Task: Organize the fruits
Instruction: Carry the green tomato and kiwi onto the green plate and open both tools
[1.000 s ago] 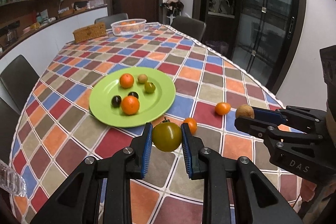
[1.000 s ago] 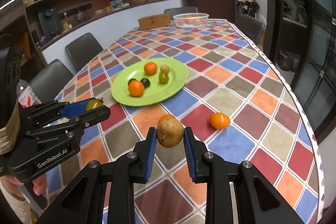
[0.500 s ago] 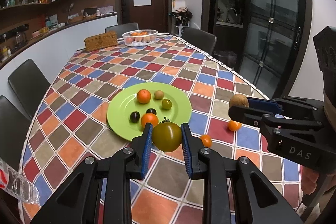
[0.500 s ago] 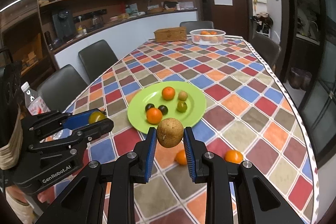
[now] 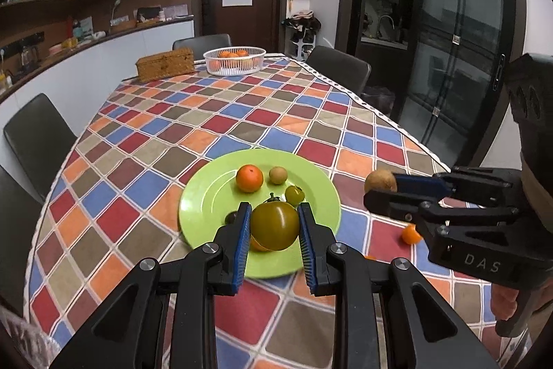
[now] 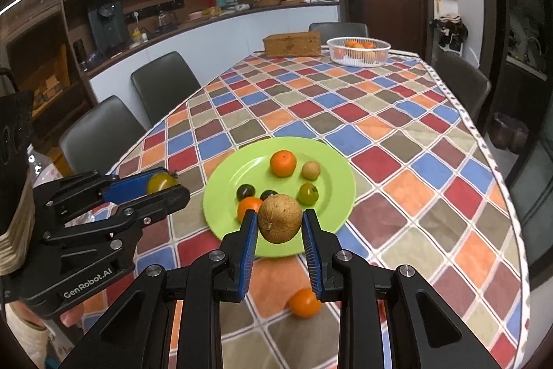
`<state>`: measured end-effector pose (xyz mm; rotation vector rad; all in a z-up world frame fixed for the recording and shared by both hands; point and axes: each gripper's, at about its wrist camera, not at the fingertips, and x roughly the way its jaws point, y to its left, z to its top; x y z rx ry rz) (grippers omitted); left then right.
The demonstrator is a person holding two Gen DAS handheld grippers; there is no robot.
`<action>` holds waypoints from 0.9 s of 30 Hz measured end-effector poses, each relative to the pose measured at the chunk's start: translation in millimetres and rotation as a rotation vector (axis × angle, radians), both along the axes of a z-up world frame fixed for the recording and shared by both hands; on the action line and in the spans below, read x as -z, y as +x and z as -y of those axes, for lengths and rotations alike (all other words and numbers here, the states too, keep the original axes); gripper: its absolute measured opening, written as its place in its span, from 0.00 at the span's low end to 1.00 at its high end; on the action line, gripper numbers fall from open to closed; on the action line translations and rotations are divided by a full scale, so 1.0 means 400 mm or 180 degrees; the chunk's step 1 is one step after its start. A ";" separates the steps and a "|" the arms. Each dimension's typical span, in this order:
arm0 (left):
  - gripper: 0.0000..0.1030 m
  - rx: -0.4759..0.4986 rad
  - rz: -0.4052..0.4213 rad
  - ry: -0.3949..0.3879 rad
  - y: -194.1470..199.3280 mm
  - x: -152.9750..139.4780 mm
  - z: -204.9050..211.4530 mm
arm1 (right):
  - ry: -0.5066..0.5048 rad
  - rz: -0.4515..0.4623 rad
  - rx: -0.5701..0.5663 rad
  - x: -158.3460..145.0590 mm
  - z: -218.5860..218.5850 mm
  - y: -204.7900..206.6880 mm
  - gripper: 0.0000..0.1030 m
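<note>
My left gripper [image 5: 274,225] is shut on a green tomato [image 5: 274,225] and holds it above the near part of the green plate [image 5: 207,196]. My right gripper [image 6: 280,223] is shut on a brown round fruit [image 6: 280,223] above the plate's [image 6: 338,182] near edge. The plate holds an orange [image 6: 283,163], a small tan fruit [image 6: 310,170], a small green tomato [image 6: 308,193], dark plums [image 6: 245,192] and another orange [image 6: 249,206]. A loose orange [image 6: 304,302] lies on the tablecloth near me. The right gripper also shows in the left wrist view [image 5: 380,185], and the left gripper in the right wrist view [image 6: 164,187].
A white basket [image 5: 235,61] of oranges and a wicker box [image 5: 165,64] stand at the table's far end. Dark chairs [image 6: 162,85] line the table's sides. A loose orange [image 5: 410,234] lies right of the plate. A plastic bottle [image 5: 20,338] is at the near left.
Both grippers have risen and moved forward over the plate's near edge, each still holding its fruit. The far end of the table has come more into view.
</note>
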<state>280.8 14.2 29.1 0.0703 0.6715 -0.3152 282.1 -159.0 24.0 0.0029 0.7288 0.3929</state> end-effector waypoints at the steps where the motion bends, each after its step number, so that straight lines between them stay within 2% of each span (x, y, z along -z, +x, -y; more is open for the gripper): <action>1: 0.26 0.0009 -0.0003 0.0016 0.015 0.004 0.000 | 0.0014 -0.0037 -0.0010 0.005 -0.001 0.015 0.27; 9: 0.26 -0.0002 -0.0080 0.0131 0.119 0.053 0.000 | -0.0020 -0.0245 -0.0097 0.057 -0.023 0.119 0.27; 17: 0.26 -0.0097 -0.0354 0.0047 0.220 0.128 -0.010 | -0.0153 -0.0436 -0.0115 0.116 -0.035 0.202 0.27; 27: 0.27 -0.0143 -0.0581 0.0052 0.276 0.187 0.001 | -0.0181 -0.0674 -0.0151 0.166 -0.039 0.263 0.27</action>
